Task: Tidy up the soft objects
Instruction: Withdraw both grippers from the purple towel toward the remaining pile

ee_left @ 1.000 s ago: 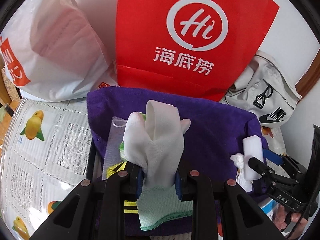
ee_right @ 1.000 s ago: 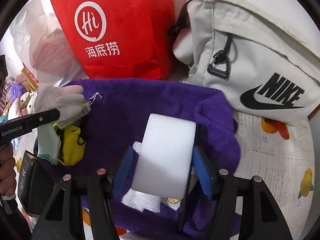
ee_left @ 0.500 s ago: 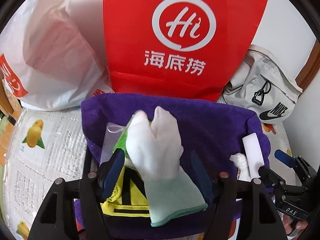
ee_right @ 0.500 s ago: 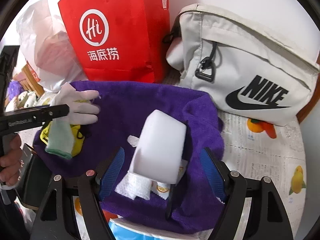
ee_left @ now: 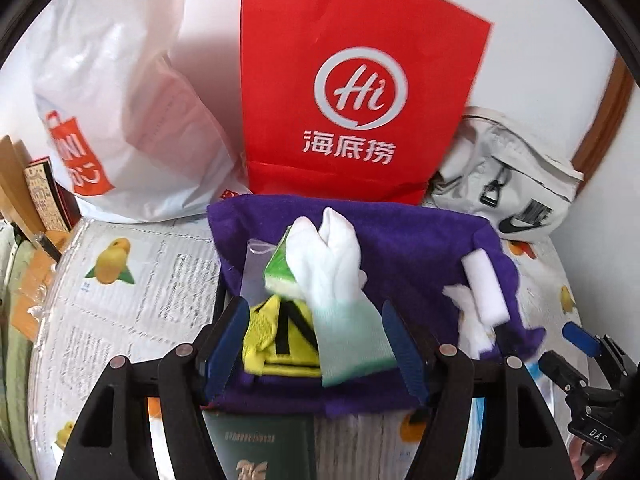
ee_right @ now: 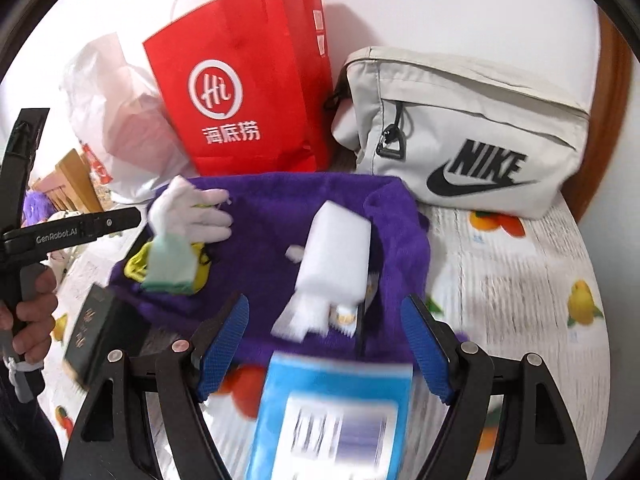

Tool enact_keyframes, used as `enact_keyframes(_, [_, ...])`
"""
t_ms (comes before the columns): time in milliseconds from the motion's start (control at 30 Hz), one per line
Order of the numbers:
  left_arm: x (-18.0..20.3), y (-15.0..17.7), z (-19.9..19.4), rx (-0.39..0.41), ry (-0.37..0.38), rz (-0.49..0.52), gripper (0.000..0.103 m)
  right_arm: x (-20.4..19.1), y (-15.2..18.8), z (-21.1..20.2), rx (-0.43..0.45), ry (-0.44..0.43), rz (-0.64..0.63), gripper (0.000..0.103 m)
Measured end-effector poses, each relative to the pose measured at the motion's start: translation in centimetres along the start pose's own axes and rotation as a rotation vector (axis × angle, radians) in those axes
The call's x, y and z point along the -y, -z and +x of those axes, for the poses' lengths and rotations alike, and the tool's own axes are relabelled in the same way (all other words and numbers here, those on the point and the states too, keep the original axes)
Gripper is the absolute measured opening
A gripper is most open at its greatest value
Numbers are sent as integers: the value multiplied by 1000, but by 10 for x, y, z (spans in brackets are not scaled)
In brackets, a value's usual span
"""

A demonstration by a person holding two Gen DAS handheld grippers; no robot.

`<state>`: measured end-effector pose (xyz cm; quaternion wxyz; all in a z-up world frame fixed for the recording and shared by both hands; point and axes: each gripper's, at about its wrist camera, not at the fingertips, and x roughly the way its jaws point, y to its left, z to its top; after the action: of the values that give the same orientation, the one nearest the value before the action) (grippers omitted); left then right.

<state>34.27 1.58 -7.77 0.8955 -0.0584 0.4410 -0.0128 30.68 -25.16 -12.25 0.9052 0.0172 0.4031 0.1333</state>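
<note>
My left gripper (ee_left: 316, 340) has its blue-padded jaws spread wide and holds nothing; the white knit glove with a pale green cuff (ee_left: 332, 280) lies free between and just ahead of the pads, resting on the purple fleece cloth (ee_left: 408, 248). The glove's fingers point toward the red paper bag printed with a white "Hi" logo (ee_left: 352, 92), and its cuff overlaps a yellow fabric piece with black straps (ee_left: 280, 336). Tucked against the glove's left side is a green-and-yellow sponge block (ee_left: 280, 272), with a clear plastic strip (ee_left: 250, 276) beside it. My right gripper (ee_right: 326, 344) is also spread wide and empty; the white foam block (ee_right: 336, 260) sits tilted on the same purple cloth ahead of it, its lower end over a crumpled white tissue (ee_right: 300, 320). A blue package with a white label (ee_right: 336, 416) lies blurred directly below the right jaws, so I cannot tell what it is. A dark green booklet (ee_left: 260, 448) rests on the fruit-printed newspaper covering (ee_left: 112, 312) near the cloth's front edge. Behind the cloth stand a white plastic shopping bag (ee_left: 120, 120) and a light grey Nike pouch (ee_right: 472, 132), the pouch to the right of the red bag.
</note>
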Motion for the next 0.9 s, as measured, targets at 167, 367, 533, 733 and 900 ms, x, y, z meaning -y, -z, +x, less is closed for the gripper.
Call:
enact_keyframes(167, [0,25,-34,18,-1,18,67,-8,38,-39,9,1,18,78])
enact_keyframes(367, [-3,59,-67,20,-4,3,67,-24,88,-80,-15,17,9,66])
enact_keyframes(533, [-10,89,-87,26,-8,-20,67,-39,129,-92,-53,11,-19,63])
enact_keyframes(733, [-17,117,-94,15,4,-29,67,-56,168,-72,-127,37,-70,49])
enact_keyframes(900, [-22,135,-90,-6,24,-32,67,-61,181,-47,-182,47,-37,45])
